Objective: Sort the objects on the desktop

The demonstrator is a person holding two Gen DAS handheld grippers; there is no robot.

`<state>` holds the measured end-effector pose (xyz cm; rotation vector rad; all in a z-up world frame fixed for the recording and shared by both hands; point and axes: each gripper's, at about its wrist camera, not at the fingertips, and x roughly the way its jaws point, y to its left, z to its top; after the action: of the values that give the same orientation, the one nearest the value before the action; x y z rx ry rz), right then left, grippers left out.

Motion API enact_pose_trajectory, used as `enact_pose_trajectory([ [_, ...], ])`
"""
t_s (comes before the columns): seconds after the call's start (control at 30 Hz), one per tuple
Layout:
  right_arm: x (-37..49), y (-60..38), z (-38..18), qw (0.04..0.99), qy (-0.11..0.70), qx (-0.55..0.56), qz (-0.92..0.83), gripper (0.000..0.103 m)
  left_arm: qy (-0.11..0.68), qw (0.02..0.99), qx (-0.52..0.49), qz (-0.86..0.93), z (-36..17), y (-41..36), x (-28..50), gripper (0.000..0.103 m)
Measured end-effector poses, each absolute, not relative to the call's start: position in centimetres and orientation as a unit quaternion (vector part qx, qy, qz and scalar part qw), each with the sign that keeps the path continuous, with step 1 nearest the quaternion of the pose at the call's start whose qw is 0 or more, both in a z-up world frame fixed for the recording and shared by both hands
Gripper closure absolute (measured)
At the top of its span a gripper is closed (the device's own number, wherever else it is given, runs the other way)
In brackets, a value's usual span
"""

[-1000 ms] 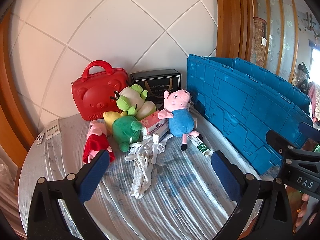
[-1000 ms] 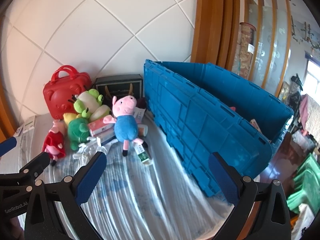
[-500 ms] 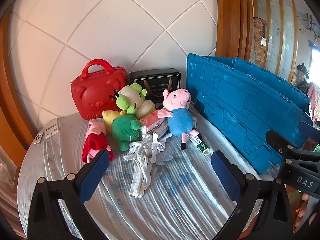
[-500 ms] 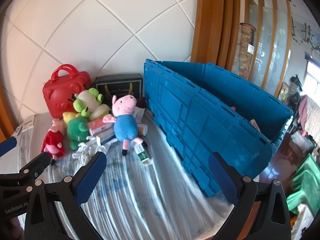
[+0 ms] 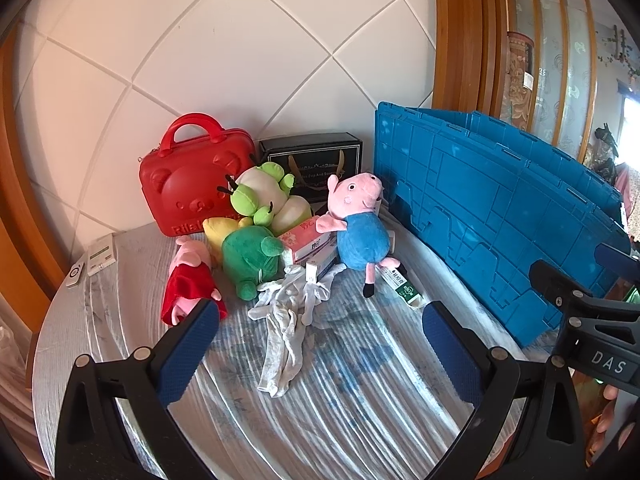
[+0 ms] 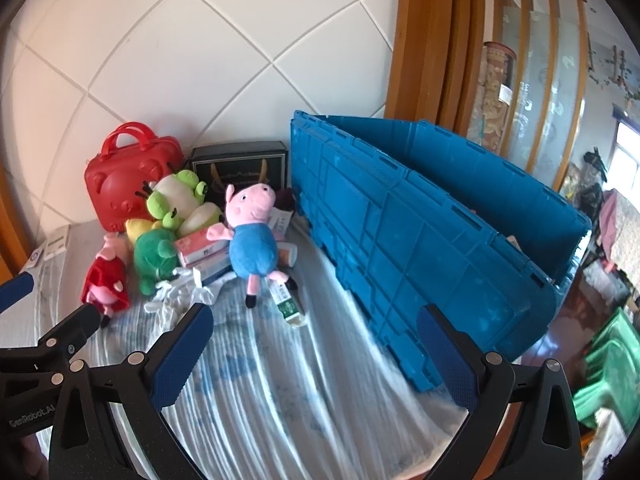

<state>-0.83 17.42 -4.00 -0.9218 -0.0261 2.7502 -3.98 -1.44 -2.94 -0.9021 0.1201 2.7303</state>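
Both the left gripper (image 5: 320,344) and right gripper (image 6: 314,340) hover wide and empty; only the right wrist view looks inside the blue plastic crate (image 6: 440,216), while the left shows crumpled white gloves (image 5: 286,320) in full.

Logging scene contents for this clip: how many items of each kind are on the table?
Plush toys: 4, among them the blue-shirted pig
Small boxes and packets: 3, among them the green-label packet
White gloves: 1 bundle
Cases and crates: 3 (red case, black box, blue crate)
Remotes: 2
Total: 13
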Motion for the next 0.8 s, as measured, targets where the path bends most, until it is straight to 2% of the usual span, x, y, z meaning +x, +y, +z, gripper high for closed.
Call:
enact_pose_trajectory([
  [0.23, -3.1, 17.7, -5.9, 0.103, -0.005, -0.344, 0.933, 0.000, 0.034, 0.111, -0.336, 0.935, -5.1, -2.3, -6.6, 0.000],
  [0.4, -6.1, 18.3, -8.3, 0.083, 0.002, -0.378, 0.922, 0.000, 0.014, 0.081, -0.389, 0.918, -8.7, -4.6, -10.3, 0.000],
  [0.8, -17.2, 19.6, -17.2, 0.033, 0.035, -0.469, 0.882, 0.000, 0.046, 0.058, -0.478, 0.875, -17.7, -5.9, -20.4, 0.002],
])
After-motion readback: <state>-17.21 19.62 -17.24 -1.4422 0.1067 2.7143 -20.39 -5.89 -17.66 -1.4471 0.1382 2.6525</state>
